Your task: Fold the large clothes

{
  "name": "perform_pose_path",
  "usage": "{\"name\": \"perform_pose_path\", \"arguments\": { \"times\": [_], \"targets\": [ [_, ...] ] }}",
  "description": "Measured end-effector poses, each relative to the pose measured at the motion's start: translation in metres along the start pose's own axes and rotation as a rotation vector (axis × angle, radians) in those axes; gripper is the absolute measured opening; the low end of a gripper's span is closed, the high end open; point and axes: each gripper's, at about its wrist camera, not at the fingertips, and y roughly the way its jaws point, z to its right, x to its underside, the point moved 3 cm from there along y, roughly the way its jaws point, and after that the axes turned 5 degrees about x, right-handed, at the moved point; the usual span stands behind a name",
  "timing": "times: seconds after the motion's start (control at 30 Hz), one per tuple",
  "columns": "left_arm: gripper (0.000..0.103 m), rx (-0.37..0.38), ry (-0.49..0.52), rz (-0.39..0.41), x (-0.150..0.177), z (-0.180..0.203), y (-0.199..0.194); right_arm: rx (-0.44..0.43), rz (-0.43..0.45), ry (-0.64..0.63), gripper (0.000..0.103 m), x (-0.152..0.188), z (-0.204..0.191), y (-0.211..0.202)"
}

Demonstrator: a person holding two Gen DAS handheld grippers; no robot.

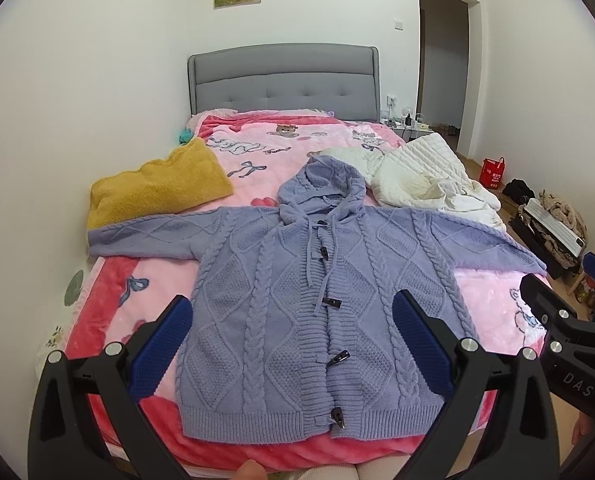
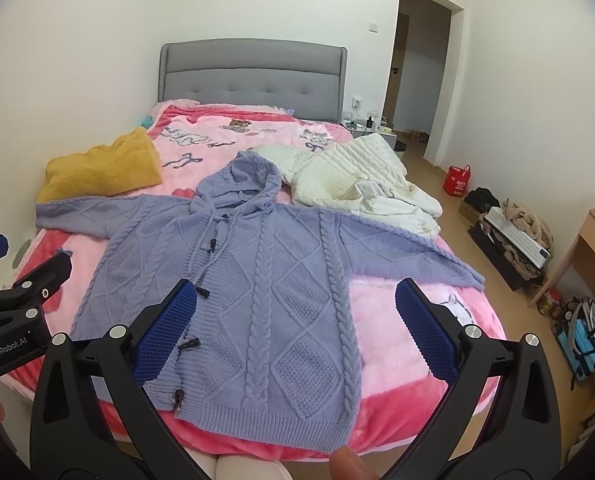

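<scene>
The left gripper (image 1: 293, 346) hangs with its blue-padded jaws spread wide and nothing between them, above the lower front of the lavender cable-knit cardigan (image 1: 309, 300). The right gripper (image 2: 297, 330) is likewise wide apart and empty-jawed, above the cardigan's lower right half, with its outer pad over the pink blanket (image 2: 397, 320).

The cardigan lies flat, front up and toggled closed, across the near end of the blanket, hood pointing toward the grey headboard (image 1: 283, 80) and both sleeves stretched out sideways. Its hem lies just short of the blanket's near edge. Beyond the cardigan's left sleeve lies a mustard-yellow garment (image 1: 161, 192), touching it; beyond the right sleeve, a rumpled white quilted garment (image 1: 425, 178) beside the hood.
</scene>
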Motion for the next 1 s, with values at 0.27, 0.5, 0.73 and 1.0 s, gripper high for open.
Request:
{"name": "perform_pose_path", "arguments": {
  "times": [0.27, 0.5, 0.73, 1.0],
  "targets": [
    [0.098, 0.001, -0.004, -0.003, 0.0004, -0.0010, -0.0009, 0.001, 0.002, -0.001, 0.095, 0.0008, -0.0002, -0.0010],
    [0.098, -0.013, 0.003, 0.000, 0.0005, -0.0003, 0.0006, 0.001, 0.002, -0.003, 0.095, 0.0003, -0.0006, -0.0013],
    [0.098, -0.006, -0.008, -0.004, 0.0022, 0.0009, 0.0009, -0.001, 0.003, 0.001, 0.095, 0.0001, 0.0002, -0.0014],
    [0.098, 0.001, -0.012, -0.011, 0.0035, -0.0017, 0.0001, -0.003, 0.002, 0.002, 0.095, 0.0006, -0.0001, -0.0015]
  ]
}}
